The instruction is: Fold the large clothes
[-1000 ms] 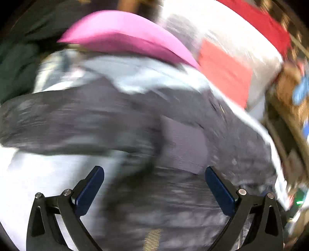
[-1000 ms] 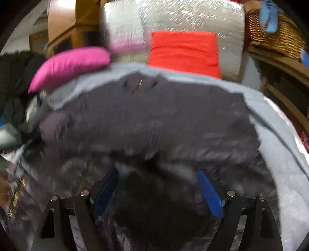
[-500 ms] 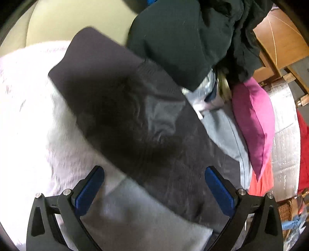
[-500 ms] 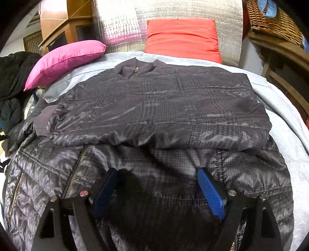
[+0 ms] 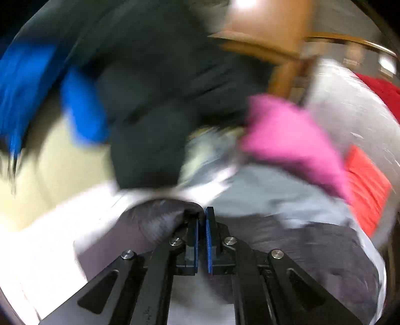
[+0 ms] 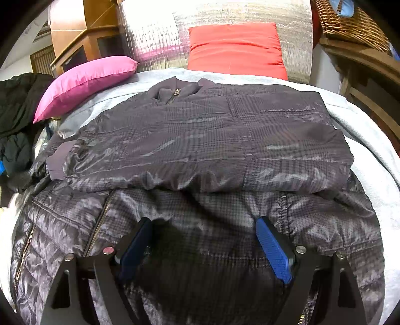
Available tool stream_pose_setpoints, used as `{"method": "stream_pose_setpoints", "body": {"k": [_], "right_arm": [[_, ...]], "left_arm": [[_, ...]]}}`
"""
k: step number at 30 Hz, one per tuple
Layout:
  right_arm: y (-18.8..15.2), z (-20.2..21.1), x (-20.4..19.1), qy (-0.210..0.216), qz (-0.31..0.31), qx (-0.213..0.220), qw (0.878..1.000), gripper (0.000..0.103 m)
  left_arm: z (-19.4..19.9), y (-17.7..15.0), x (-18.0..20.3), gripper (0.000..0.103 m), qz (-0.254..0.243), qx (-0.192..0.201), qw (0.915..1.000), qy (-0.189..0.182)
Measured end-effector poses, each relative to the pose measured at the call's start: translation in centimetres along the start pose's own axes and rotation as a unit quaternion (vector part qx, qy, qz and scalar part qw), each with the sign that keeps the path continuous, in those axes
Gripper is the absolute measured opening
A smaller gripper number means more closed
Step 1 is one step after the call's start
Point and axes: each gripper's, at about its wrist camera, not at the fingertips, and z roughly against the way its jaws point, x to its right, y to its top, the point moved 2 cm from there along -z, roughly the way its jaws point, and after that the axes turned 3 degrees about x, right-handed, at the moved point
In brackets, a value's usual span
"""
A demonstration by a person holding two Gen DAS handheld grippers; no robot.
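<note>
A dark grey quilted jacket (image 6: 200,140) lies on the grey bed sheet (image 6: 370,140), its upper part folded down over the zipped body. My right gripper (image 6: 203,222) hangs over the jacket's lower part, open, its blue pads (image 6: 272,247) wide apart with fabric under them. The left wrist view is blurred. There my left gripper (image 5: 202,212) has its jaws closing tight, and a fold of the jacket's sleeve (image 5: 155,220) is pinched at the tips. More of the jacket (image 5: 300,240) lies to the right.
A pink pillow (image 6: 85,82) and a red pillow (image 6: 235,47) lie at the head of the bed against a silver panel. A pile of dark clothes (image 6: 17,105) sits at the left. A wooden cabinet (image 6: 75,37) and a wicker basket (image 6: 350,22) stand behind.
My left gripper went from wide open over the sleeve to shut on it and swung up toward the pillows. The right view has steadied and hardly moved.
</note>
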Motion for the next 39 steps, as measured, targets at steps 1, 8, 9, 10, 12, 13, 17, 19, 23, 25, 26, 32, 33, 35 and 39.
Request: {"method": "stream_pose_setpoints", "body": {"k": [1,8,9,10,12,13,17,19,23,25,26,32,33,35,39], "right_arm": [[0.0,0.0,0.0,0.001,-0.001,0.000,1.000,0.088],[0.0,0.2,0.6,0.016,-0.017,0.006,1.000,0.088],[0.0,0.3,0.7,0.019,-0.020,0.008,1.000,0.088],[0.1,0.3,0.9,0.023,-0.025,0.009,0.999,0.088],[0.1,0.4,1.3,0.032,-0.033,0.012,0.999,0.088],[0.1,0.5,1.4,0.035,-0.037,0.013,0.999,0.088],[0.1,0.8,1.7,0.043,-0.044,0.015,0.998,0.088],[0.1,0.9,2.0,0.050,-0.051,0.017,0.997,0.088],[0.1,1.0,2.6,0.063,-0.064,0.020,0.996,0.090],[0.1,1.0,2.6,0.065,-0.062,0.019,0.996,0.091],[0.1,1.0,2.6,0.065,-0.062,0.019,0.996,0.091],[0.7,2.0,2.5,0.051,-0.066,0.023,0.996,0.090],[0.9,2.7,2.4,0.043,-0.062,0.032,0.997,0.090],[1.9,4.4,1.3,0.030,-0.026,0.058,0.998,0.090],[4.9,5.5,-2.9,0.016,0.064,0.080,0.995,0.090]], "left_arm": [[1.2,0.8,3.0,0.004,-0.028,0.020,0.9993,-0.017],[9.3,-2.5,24.1,0.004,-0.225,0.085,0.9562,-0.167],[9.9,-3.7,25.8,0.005,-0.245,0.084,0.9484,-0.183],[10.6,-6.0,28.6,0.005,-0.276,0.076,0.9350,-0.209],[10.4,-9.6,32.2,0.006,-0.309,0.044,0.9192,-0.240],[10.0,-12.1,34.0,0.007,-0.330,0.020,0.9093,-0.253],[5.5,-21.0,37.6,0.023,-0.421,-0.105,0.8655,-0.251],[4.0,-23.2,37.4,0.031,-0.447,-0.133,0.8540,-0.230],[4.9,-21.9,34.6,0.065,-0.428,-0.121,0.8641,-0.236],[5.8,-21.1,33.5,0.083,-0.402,-0.112,0.8702,-0.262],[6.2,-20.3,32.5,0.083,-0.391,-0.109,0.8712,-0.276],[6.0,-15.2,26.6,0.083,-0.301,-0.076,0.9073,-0.284],[5.3,-14.8,25.5,0.083,-0.287,-0.067,0.9153,-0.275],[3.3,-13.1,23.2,0.083,-0.249,-0.048,0.9416,-0.221],[-3.2,-11.6,20.3,0.083,-0.191,-0.062,0.9753,-0.093]]}}
